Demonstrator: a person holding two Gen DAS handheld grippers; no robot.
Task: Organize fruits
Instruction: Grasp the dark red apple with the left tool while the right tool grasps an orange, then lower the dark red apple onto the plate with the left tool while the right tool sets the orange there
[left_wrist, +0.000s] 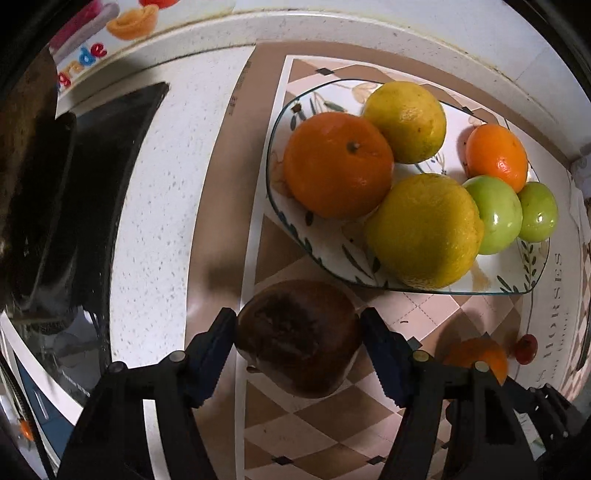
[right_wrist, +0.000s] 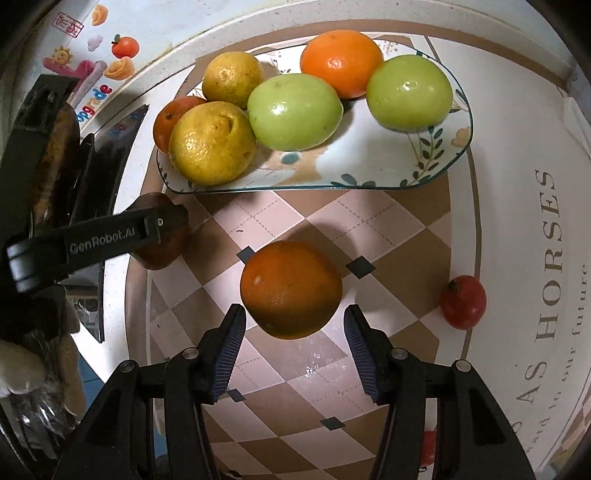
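A speckled white countertop carries a checkered brown placemat beside a black stovetop.

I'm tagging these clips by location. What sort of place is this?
Probably a home kitchen counter: a speckled white worktop, what looks like a black glass cooktop set into it, and a floral plate of fruit on a checkered mat.

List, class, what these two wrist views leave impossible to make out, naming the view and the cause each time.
- Left wrist view: whether the left gripper actually touches the dark brown fruit; the fruit fills the gap.
- Left wrist view: most of the loose orange, hidden behind the gripper's finger.
- Right wrist view: what the small red object at the bottom is; the right gripper covers most of it.
- Right wrist view: the far orange on the plate, partly behind a yellow citrus.
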